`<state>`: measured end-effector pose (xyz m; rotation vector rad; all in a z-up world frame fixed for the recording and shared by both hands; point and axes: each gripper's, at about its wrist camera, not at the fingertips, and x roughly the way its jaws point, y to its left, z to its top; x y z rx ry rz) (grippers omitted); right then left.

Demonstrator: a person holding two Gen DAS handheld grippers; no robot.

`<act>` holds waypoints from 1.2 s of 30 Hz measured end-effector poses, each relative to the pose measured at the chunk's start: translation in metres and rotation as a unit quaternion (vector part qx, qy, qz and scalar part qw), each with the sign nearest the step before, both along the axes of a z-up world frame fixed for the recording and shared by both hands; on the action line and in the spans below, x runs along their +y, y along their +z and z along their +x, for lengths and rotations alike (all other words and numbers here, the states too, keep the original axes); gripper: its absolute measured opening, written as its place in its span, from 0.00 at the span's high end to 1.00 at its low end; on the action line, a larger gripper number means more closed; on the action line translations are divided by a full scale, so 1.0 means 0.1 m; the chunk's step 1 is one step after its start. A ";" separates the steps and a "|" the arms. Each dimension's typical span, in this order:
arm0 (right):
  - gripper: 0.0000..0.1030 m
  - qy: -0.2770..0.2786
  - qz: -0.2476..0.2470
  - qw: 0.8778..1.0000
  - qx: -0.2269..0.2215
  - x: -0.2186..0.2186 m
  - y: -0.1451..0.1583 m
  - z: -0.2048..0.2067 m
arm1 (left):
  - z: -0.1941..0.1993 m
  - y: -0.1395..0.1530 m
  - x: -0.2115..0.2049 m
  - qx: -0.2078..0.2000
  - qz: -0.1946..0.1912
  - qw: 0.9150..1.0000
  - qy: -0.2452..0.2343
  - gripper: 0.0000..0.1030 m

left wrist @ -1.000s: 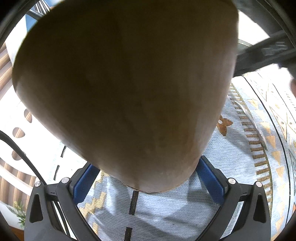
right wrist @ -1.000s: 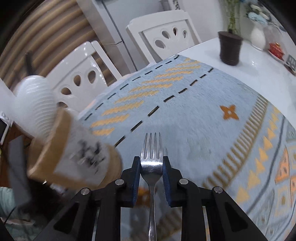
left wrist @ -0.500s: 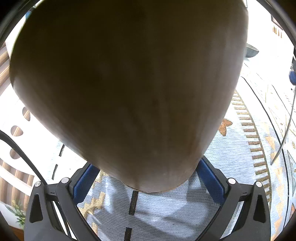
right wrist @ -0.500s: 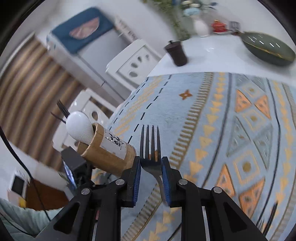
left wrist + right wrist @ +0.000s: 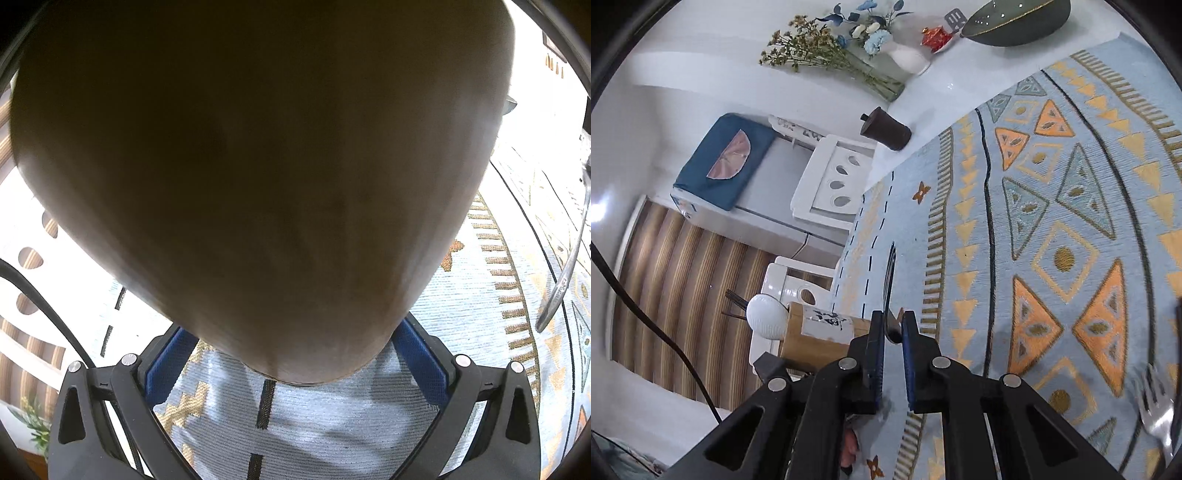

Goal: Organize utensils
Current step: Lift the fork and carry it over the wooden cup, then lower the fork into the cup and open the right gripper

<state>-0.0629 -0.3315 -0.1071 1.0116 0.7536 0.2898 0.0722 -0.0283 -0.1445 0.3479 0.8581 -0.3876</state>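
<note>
Left tongs [image 5: 291, 365] grip bamboo holder [image 5: 258, 166], right tongs [image 5: 894, 339] w/ fork [image 5: 889, 280].

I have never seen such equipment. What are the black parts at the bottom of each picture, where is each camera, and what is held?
There is no robot here. A person holds a hand tool in each hand, and each tool ends in a two-finger claw with a camera that looks forward along the fingers.

The left camera is almost filled by a bamboo holder, which the left claw grips between its blue pads.

In the right camera, the right claw is shut on a fork, seen edge-on. To its left is the same bamboo holder, tilted, with a white spoon in it.

Below lies a patterned blue tablecloth. A second fork rests on it at the lower right.
</note>
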 end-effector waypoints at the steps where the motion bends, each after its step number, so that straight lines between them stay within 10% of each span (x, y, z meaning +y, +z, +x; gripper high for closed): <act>1: 0.92 -0.004 -0.004 1.000 0.001 -0.01 0.01 0.03 | 0.00 0.01 0.00 0.000 0.000 1.000 0.000 0.00; 25: 0.93 0.019 -0.053 0.983 -0.175 0.66 1.89 0.31 | 0.03 0.02 0.02 0.001 -0.002 1.000 0.000 0.00; 36: 0.93 0.045 -0.090 0.982 -0.162 1.07 1.87 0.52 | 0.08 0.05 0.15 0.009 -0.013 1.000 -0.002 0.00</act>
